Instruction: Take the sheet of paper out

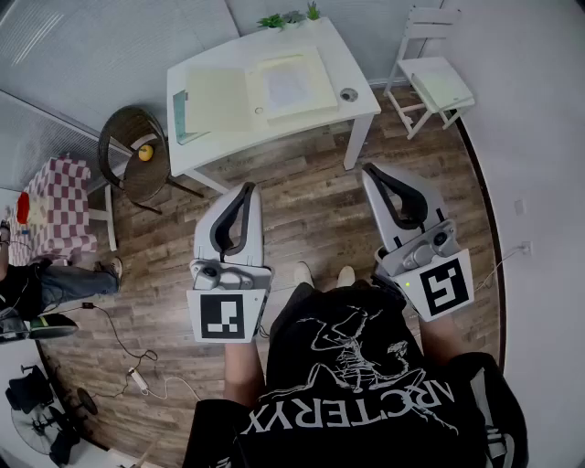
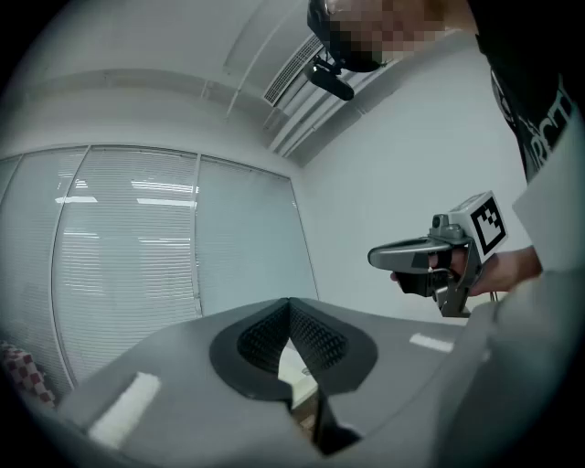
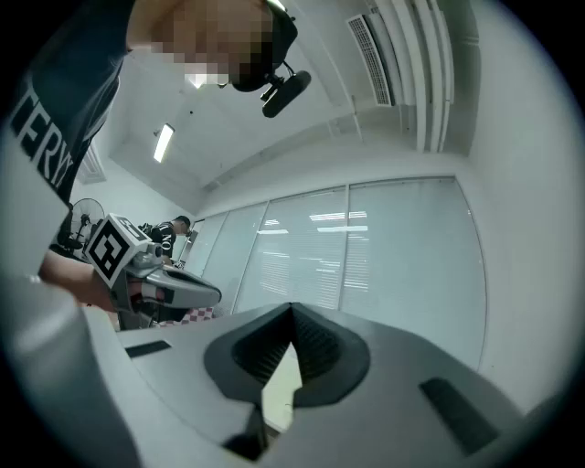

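A white sheet of paper (image 1: 291, 84) lies on the right half of an open cream folder (image 1: 219, 99) on the white table (image 1: 356, 110) ahead of me. Both grippers are held level over the wooden floor, well short of the table. In the head view my left gripper (image 1: 249, 188) is at the left, my right gripper (image 1: 368, 168) at the right. The left gripper (image 2: 290, 303) has its jaws shut with nothing between them. The right gripper (image 3: 292, 309) also has its tips together and holds nothing. Each gripper shows from the side in the other's view: right gripper (image 2: 375, 258), left gripper (image 3: 216, 294).
A small round object (image 1: 348, 94) and potted plants (image 1: 288, 18) are on the table. A white chair (image 1: 437, 82) stands to its right. A round dark chair (image 1: 132, 151) with a yellow object stands to its left. A checked cloth (image 1: 57, 206) and floor cables (image 1: 137, 370) are further left.
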Demonstrator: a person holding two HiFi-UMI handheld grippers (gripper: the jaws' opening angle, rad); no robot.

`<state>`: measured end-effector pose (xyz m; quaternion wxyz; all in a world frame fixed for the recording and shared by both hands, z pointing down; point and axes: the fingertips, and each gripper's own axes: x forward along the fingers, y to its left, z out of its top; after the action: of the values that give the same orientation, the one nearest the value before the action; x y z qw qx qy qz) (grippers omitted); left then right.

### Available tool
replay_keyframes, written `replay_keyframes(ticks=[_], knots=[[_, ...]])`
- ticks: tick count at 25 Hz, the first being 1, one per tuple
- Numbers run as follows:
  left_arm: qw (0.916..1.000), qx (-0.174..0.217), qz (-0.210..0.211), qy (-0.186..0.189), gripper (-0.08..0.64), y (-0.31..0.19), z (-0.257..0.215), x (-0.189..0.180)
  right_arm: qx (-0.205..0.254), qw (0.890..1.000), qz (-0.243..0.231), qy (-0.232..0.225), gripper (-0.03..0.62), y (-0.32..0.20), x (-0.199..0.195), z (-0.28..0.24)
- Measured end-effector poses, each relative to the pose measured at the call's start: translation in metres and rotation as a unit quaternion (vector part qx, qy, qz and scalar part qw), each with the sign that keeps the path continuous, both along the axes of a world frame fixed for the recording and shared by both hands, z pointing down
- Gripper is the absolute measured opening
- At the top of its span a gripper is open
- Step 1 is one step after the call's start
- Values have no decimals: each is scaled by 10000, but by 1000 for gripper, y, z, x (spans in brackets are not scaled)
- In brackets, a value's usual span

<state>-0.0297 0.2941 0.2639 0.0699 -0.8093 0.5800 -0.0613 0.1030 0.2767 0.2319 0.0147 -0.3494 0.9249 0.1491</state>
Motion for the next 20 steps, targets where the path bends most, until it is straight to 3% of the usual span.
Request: replay_keyframes(ticks=[8,13,15,18,20], knots=[[9999,-68,-119,-8,11,-20,1,11,-87,9999,-128,-19,12,-20,11,6],[9991,-120,-406,48,11,-40,9,16,-183,9995,-257,-2,12,-33,22,17],[9984,-232,-505,96,11,-52,24,16,-284,9992,-259,57,12,-44,28,26],[9953,-655,-542,472,12,-76,65,14,-454,9986,-265,8,12,-61,33,40],[9941,-837,-551,415,12,-99,87,8,-432,9984,-345,76,12,-79,31,48]])
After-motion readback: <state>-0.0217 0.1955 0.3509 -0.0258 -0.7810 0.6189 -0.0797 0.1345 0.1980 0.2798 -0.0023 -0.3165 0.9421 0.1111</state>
